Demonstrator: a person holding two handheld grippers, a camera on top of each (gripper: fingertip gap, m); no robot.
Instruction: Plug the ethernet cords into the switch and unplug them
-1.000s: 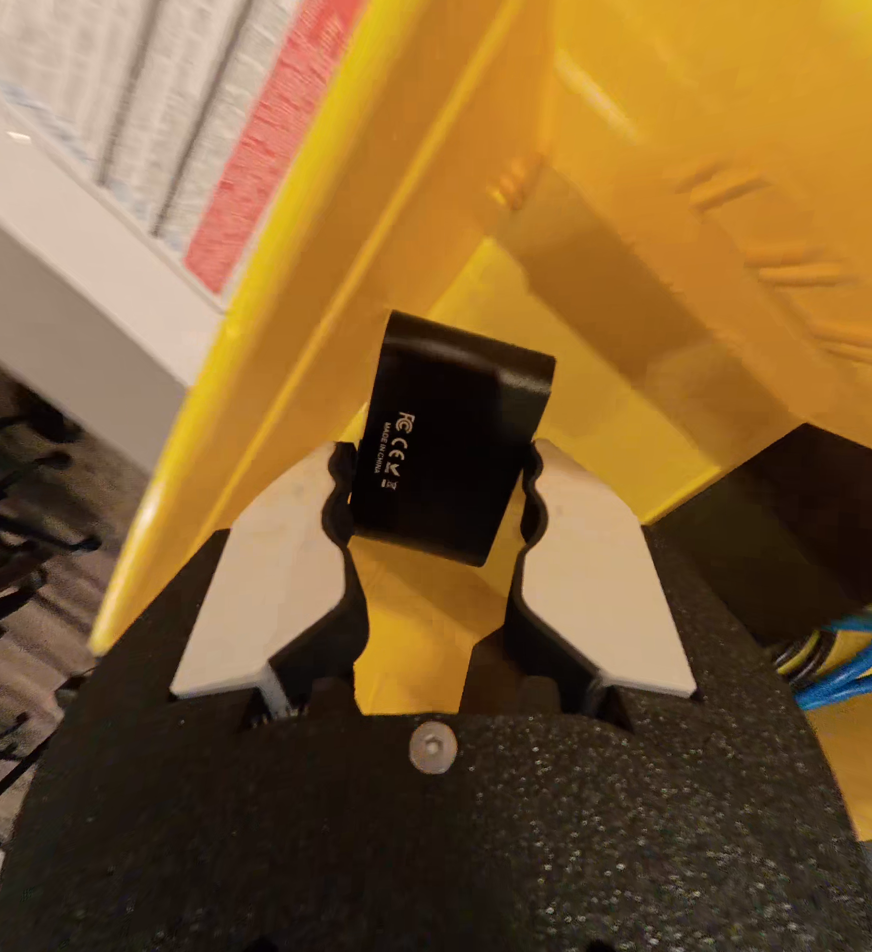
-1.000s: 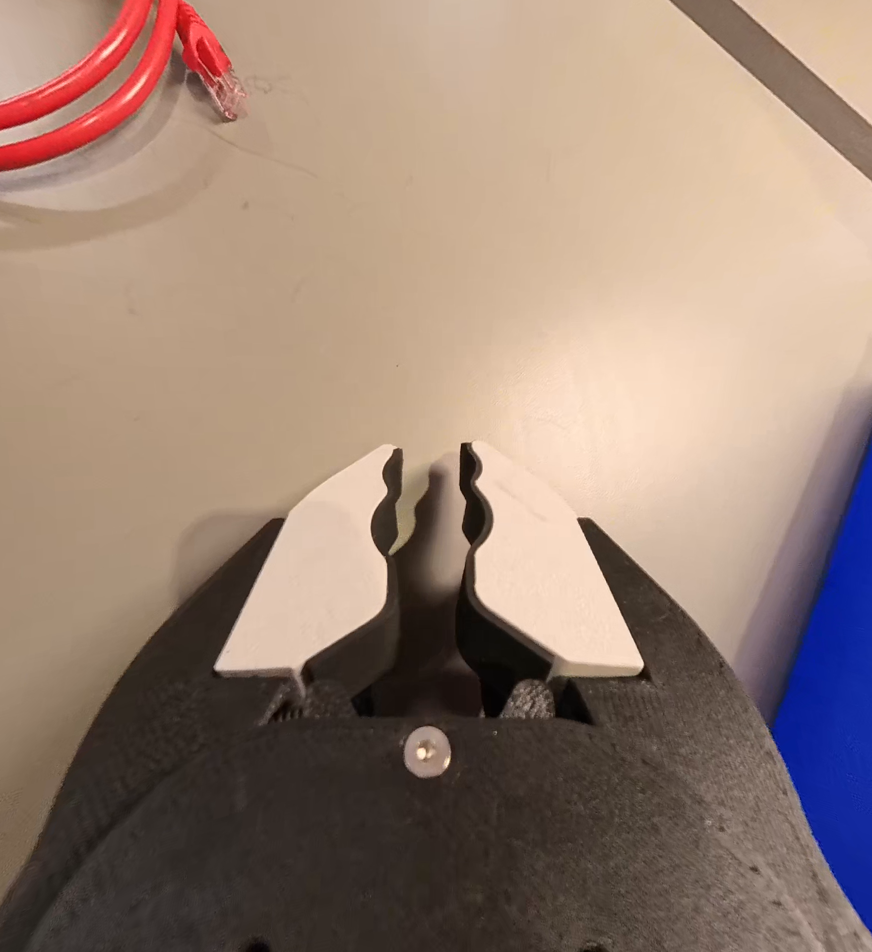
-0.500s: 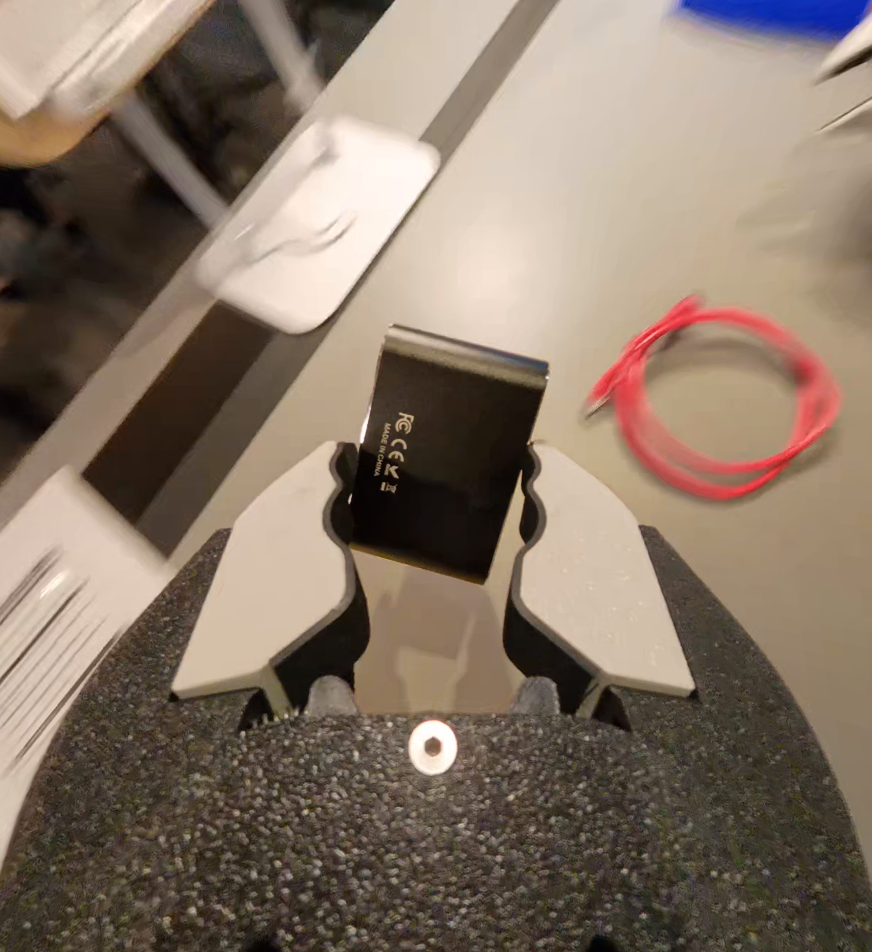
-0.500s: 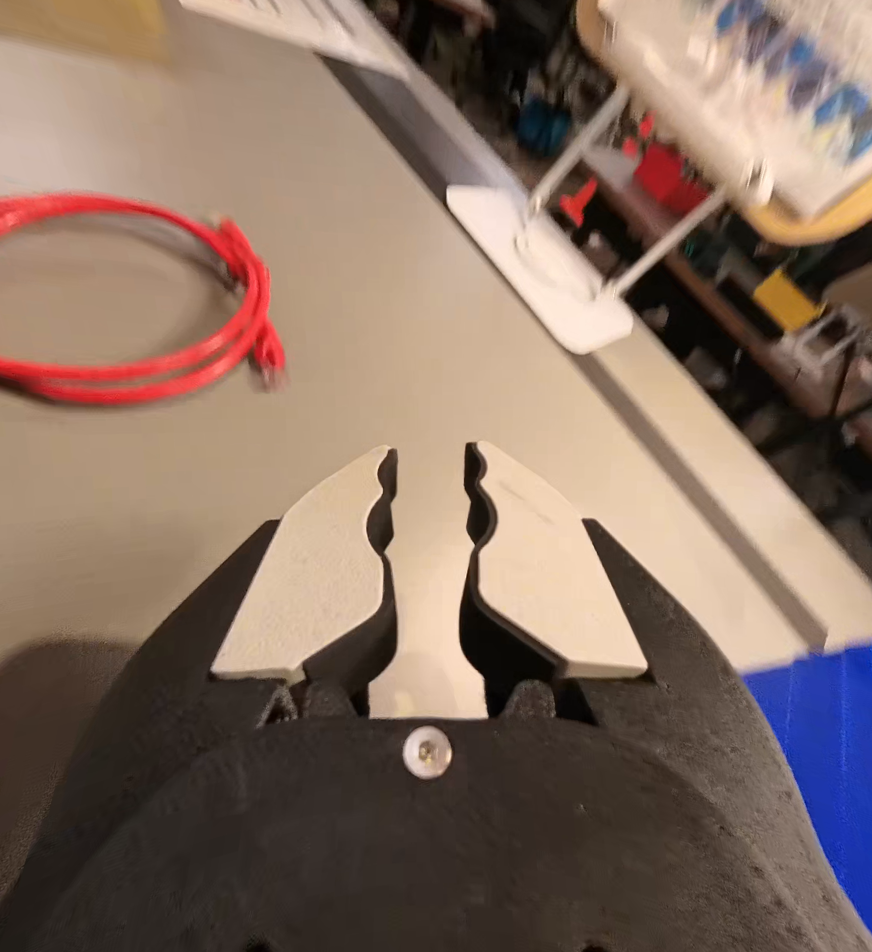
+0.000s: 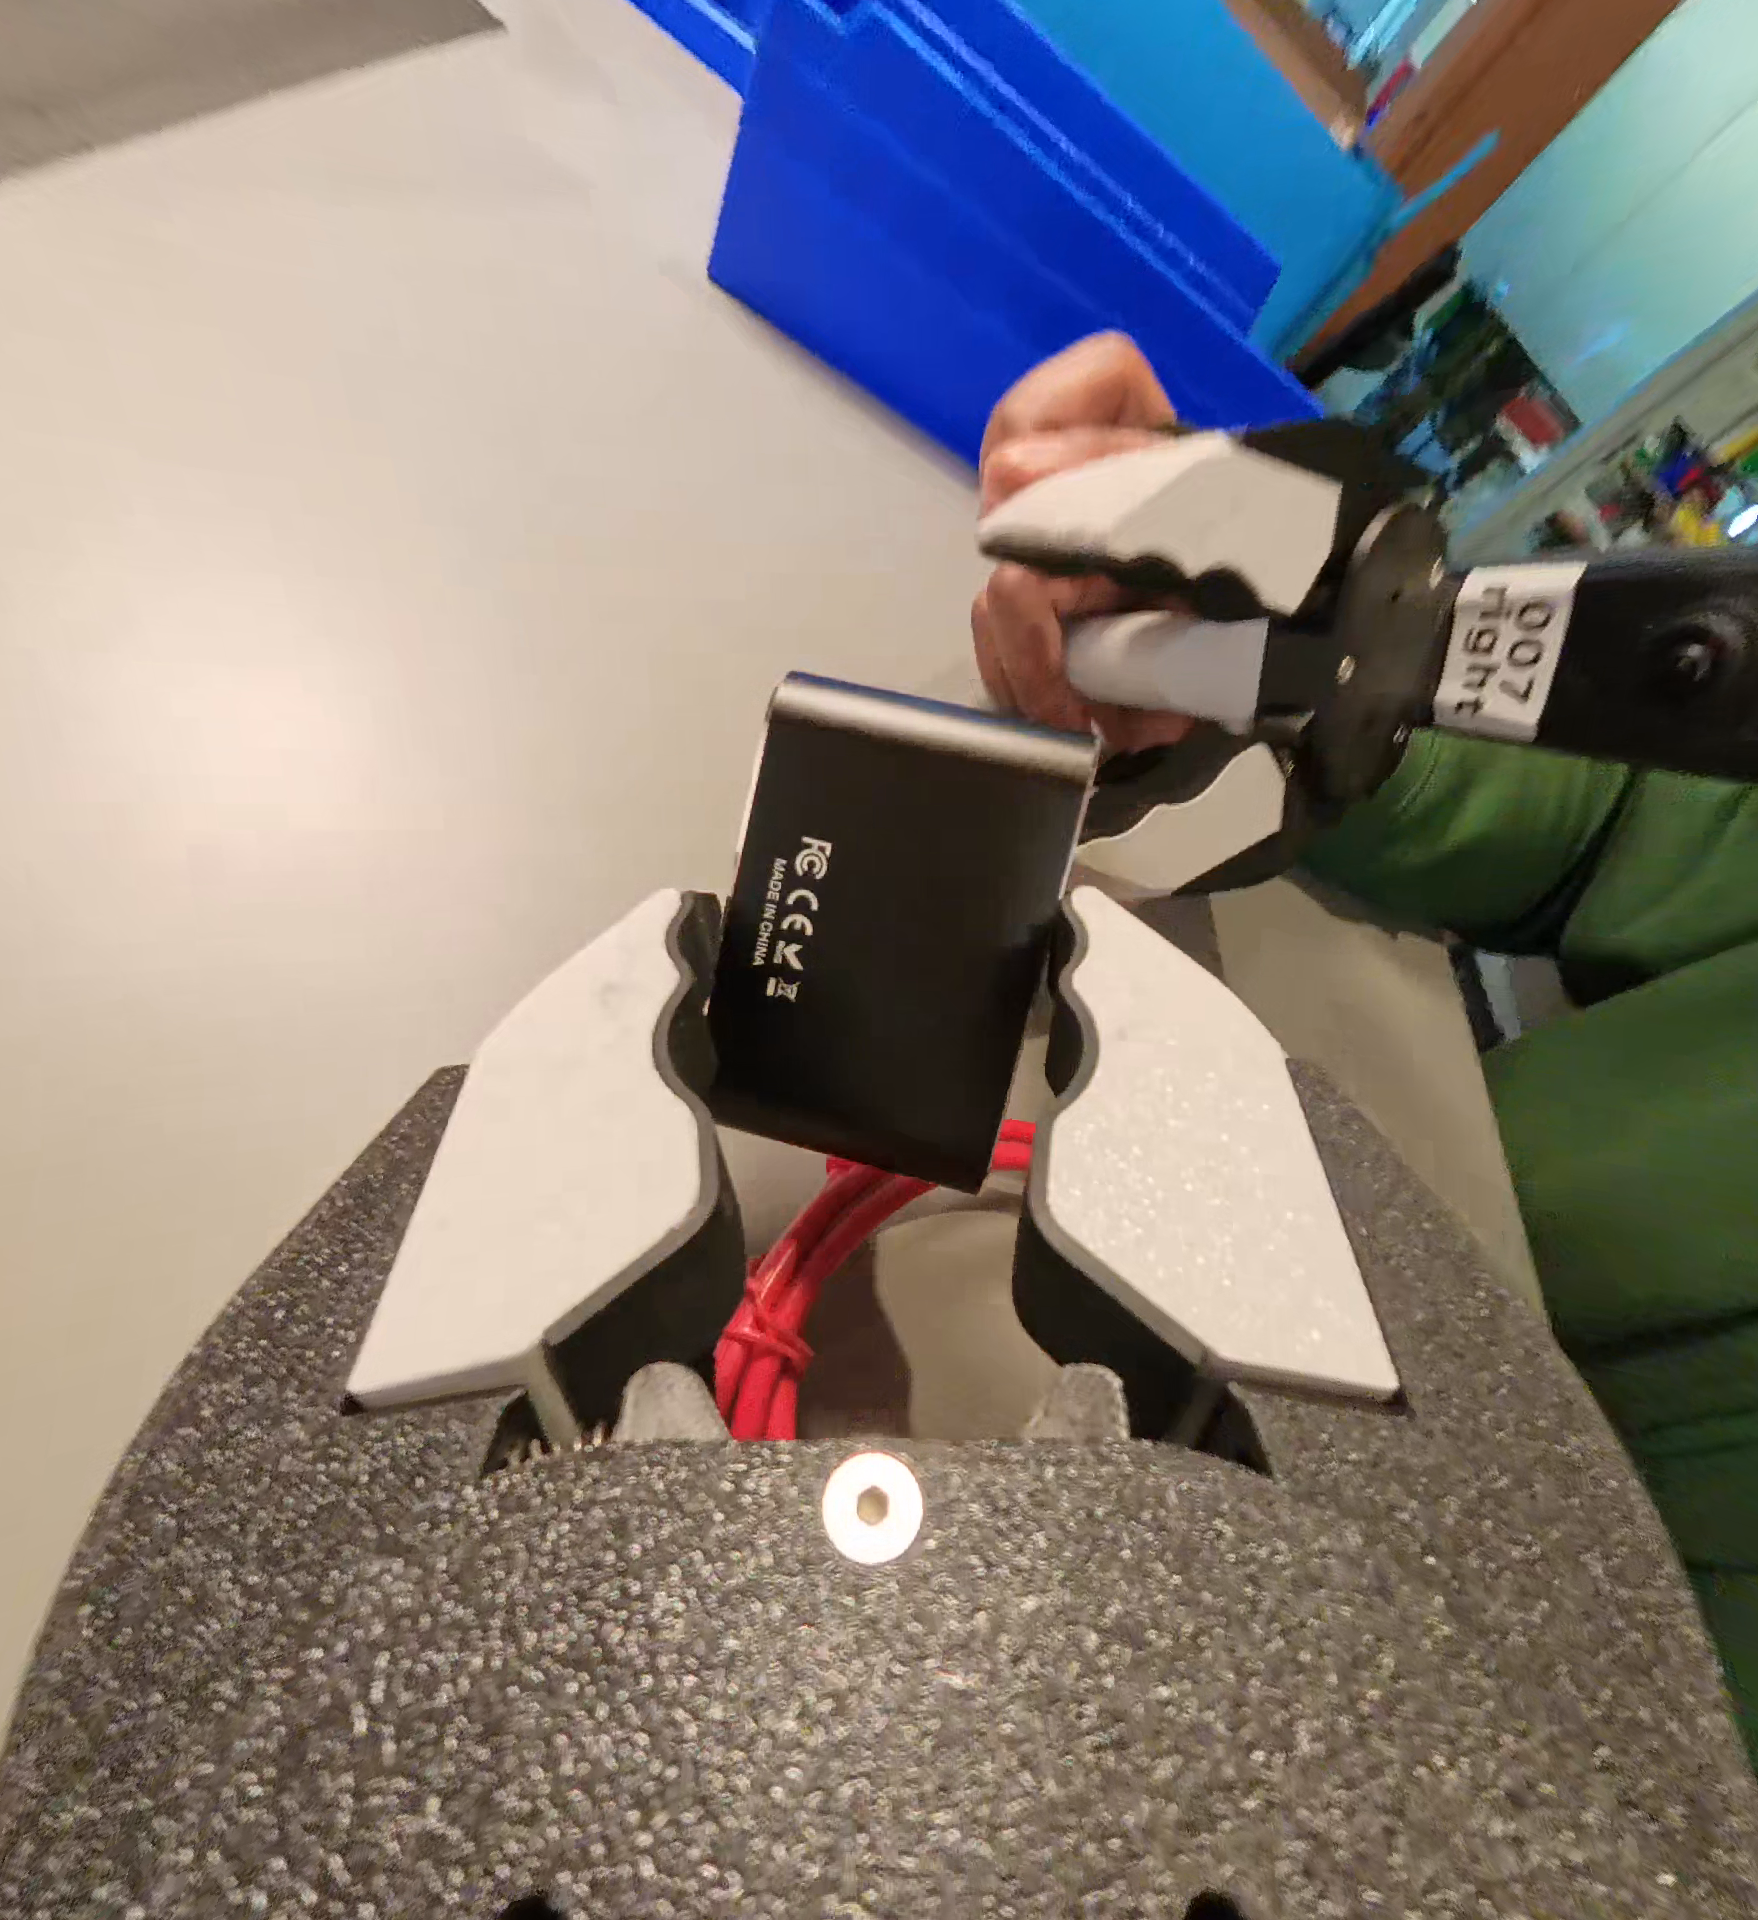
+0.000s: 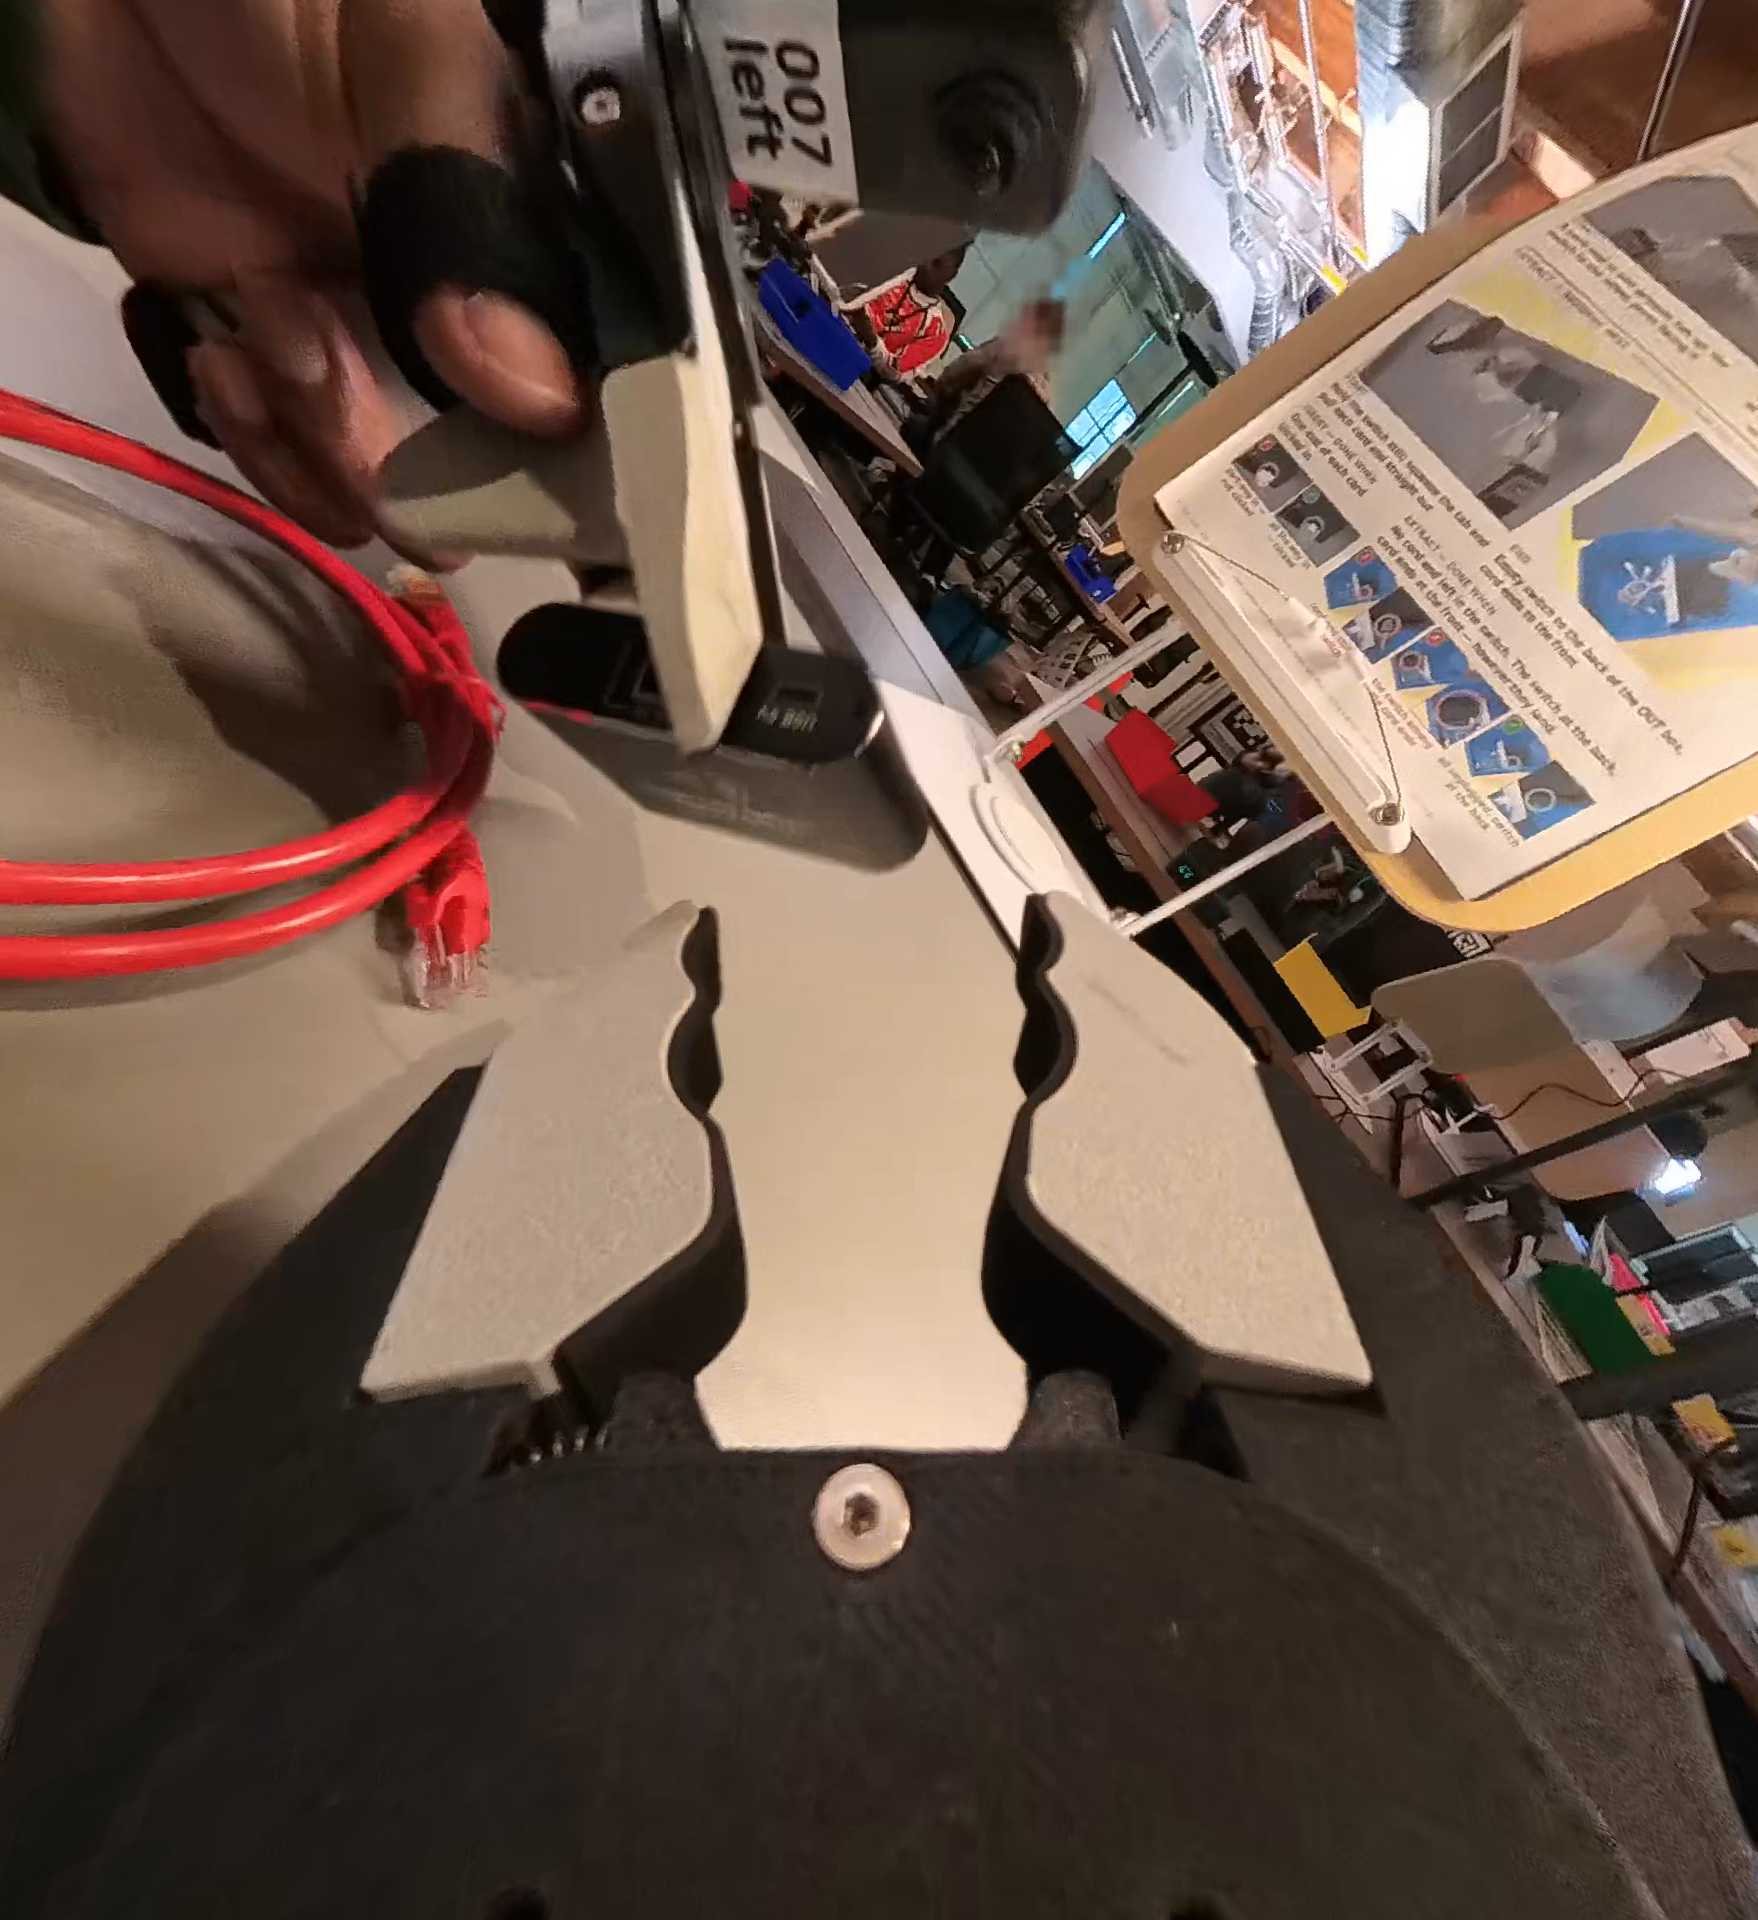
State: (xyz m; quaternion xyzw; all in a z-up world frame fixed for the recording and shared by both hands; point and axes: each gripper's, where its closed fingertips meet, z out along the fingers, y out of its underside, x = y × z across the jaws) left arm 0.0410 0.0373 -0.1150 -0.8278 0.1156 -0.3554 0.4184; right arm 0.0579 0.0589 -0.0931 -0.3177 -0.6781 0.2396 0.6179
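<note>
Switch (image 5: 896, 966): small black box, clamped between the two grey fingers of the left gripper (image 5: 870, 935), held above the table and tilted, its far end rising past the fingertips. In the right wrist view the same switch (image 6: 802, 717) shows its port side, with one finger (image 6: 693, 582) of the left gripper lying across it.

Red ethernet cord (image 5: 781, 1309): coiled on the table directly beneath the left gripper, visible through the gap behind the switch. From the right wrist view the coil (image 6: 231, 862) lies left of the switch, one clear-tipped plug (image 6: 439, 935) resting on the tabletop, not inserted.

Right gripper (image 6: 864, 966): fingers spread wide, nothing between them, pointed toward the switch and just short of it.

Surface: plain pale grey table (image 5: 283, 520), matte. A blue bin (image 5: 958, 239) stands at its far side. A green sleeve (image 5: 1633, 987) runs along the right edge.

Room: an instruction sheet on a round-cornered board (image 6: 1477, 520) stands on a wire stand past the table edge; cluttered workbenches behind.
</note>
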